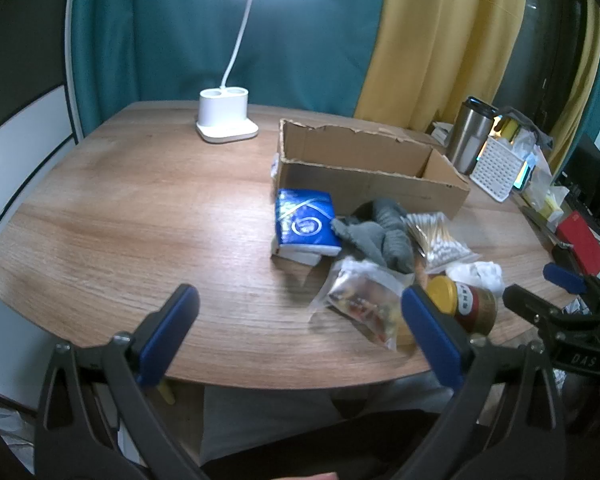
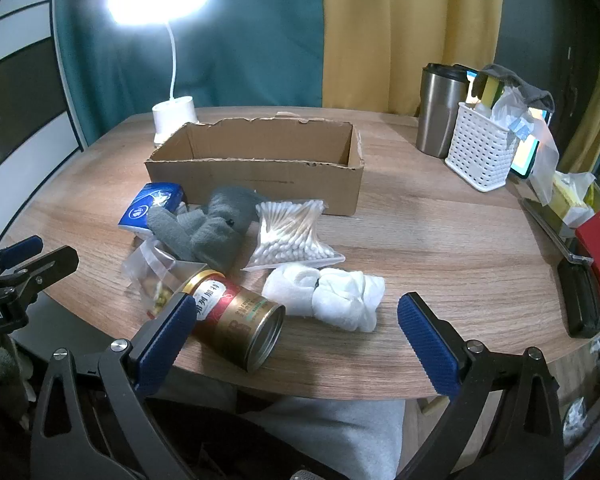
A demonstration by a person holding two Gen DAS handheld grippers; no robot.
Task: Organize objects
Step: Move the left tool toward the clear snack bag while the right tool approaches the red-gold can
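Cardboard box (image 2: 260, 168) open-topped, ragged-rimmed

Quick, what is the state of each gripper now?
Left gripper: jaws open, holding nothing.
Right gripper: jaws open, holding nothing.
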